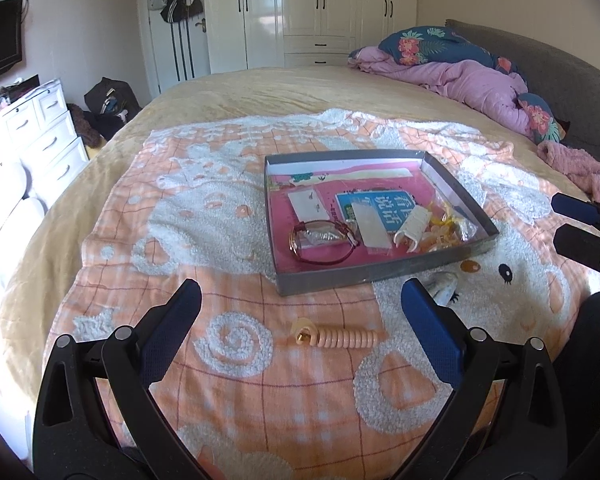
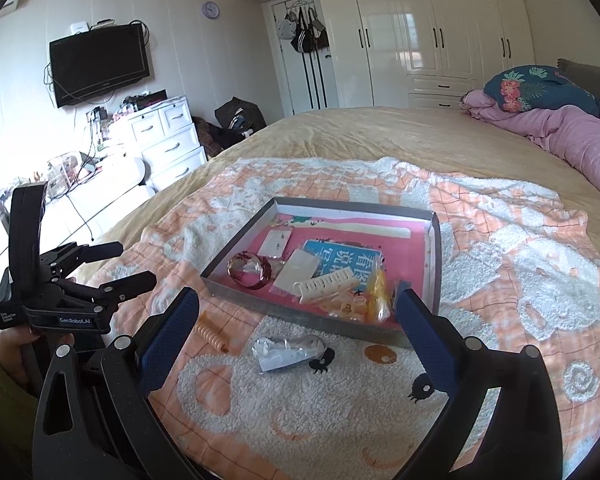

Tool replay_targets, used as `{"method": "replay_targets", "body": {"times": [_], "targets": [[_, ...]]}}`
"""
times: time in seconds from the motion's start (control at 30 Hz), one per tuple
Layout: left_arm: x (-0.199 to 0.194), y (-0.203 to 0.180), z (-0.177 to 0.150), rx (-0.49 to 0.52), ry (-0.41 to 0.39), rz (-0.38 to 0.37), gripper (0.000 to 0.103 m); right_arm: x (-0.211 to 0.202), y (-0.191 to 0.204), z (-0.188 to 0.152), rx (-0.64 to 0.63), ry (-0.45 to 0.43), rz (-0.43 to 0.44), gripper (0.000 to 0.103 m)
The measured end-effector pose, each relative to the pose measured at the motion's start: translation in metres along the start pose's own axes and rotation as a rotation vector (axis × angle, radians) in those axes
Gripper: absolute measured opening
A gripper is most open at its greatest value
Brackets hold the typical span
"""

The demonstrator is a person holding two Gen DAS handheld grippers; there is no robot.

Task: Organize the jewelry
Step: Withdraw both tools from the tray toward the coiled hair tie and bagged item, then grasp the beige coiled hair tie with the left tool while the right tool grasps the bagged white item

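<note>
- okay, both grippers hang over the bed, nothing in either one; the left gripper has its fingers spread wide apart, and the right gripper is spread just as wide.
- the grey tray sits on the peach and white blanket, already holding a red bangle, a cream comb clip, yellow bits in plastic and a couple of small cards.
- two pieces lie outside it: the peach coil bracelet on the blanket just in front of the tray's near wall, right between the left fingers in the left wrist view.
- and the small clear bag, with something silvery inside, i think, though it is too crumpled to be sure, near the tray's near wall and centred ahead of the right gripper.
- so the sorting looks mostly done, and this reads as the reach for the last loose pieces.
- next move, as i judge it: left gripper drops onto the coil bracelet, closes across its short width, lifts and carries it over the near wall into a bare patch of the tray.
- the right gripper can do the same with the clear bag; thin plastic on fluffy towelling calls for a low, firm pinch so the fingers do not snag the blanket.
</note>
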State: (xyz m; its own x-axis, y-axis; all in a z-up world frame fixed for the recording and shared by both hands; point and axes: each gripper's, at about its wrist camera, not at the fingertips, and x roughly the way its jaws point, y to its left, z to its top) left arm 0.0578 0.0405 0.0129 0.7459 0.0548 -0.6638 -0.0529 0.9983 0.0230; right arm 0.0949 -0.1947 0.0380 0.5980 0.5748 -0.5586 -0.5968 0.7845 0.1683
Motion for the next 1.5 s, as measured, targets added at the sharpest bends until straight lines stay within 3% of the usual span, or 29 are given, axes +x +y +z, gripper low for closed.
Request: {"method": "replay_targets", "body": {"times": [0.5,0.87,1.1,1.23,1.3,1.5], "targets": [[0.053,-0.007,-0.033,0.021,0.181,-0.052,0.094,0.045,-0.006,-0.039,-0.009,0.168,-0.018,0.099],[0.088,-0.018,-0.040,0.036,0.252,-0.088,0.094,0.061,-0.023,-0.050,0.023,0.221,-0.030,0.099],[0.104,-0.021,-0.042,0.056,0.275,-0.060,0.093,0.078,-0.027,-0.059,0.034,0.266,-0.012,0.099],[0.106,-0.020,-0.041,0.071,0.268,-0.046,0.071,0.090,-0.022,-0.063,0.016,0.290,0.005,0.099],[0.106,-0.016,-0.040,0.067,0.262,-0.045,0.064,0.098,-0.017,-0.063,-0.006,0.297,0.014,0.099],[0.100,-0.003,-0.035,0.022,0.236,-0.061,0.064,0.122,-0.004,-0.064,-0.053,0.321,0.028,0.099]]}}
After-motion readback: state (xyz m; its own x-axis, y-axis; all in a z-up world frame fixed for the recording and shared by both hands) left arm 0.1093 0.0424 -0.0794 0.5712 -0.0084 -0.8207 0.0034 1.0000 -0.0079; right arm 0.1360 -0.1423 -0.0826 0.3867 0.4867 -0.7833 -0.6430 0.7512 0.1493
